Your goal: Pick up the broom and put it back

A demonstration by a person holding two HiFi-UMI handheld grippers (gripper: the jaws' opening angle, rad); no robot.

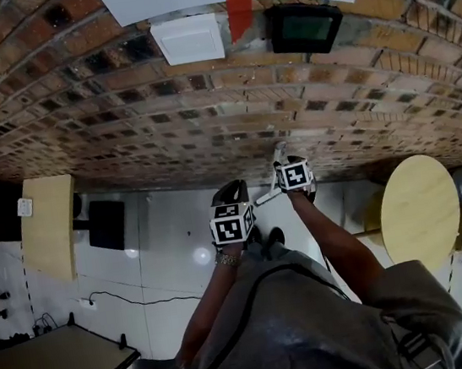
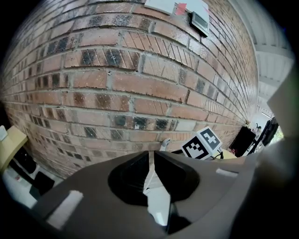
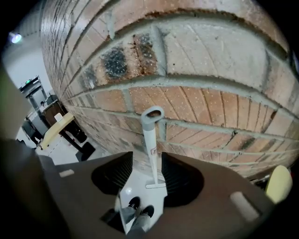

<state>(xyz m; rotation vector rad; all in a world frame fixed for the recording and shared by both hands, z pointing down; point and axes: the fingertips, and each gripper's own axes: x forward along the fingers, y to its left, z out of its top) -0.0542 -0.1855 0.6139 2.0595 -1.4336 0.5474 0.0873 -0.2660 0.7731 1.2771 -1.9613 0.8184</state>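
Note:
The broom's grey handle with its loop top (image 3: 153,115) leans upright against the brick wall (image 3: 205,60). Its shaft runs down between the jaws of my right gripper (image 3: 147,161), which stands open around it without pressing on it. The bar at the shaft's foot (image 3: 155,185) rests on the white floor. In the head view the right gripper (image 1: 284,160) is at the wall by the handle (image 1: 279,149). My left gripper (image 1: 231,196) hangs a little behind and to the left. Its jaws are shut with nothing held (image 2: 151,156). The handle top (image 2: 164,144) shows beyond it.
A round wooden table (image 1: 418,208) stands at the right. A pale tabletop (image 1: 49,226), a black box (image 1: 106,225) and a dark table (image 1: 44,368) are at the left. A cable (image 1: 128,298) lies on the floor. My shoes (image 1: 264,239) are near the wall.

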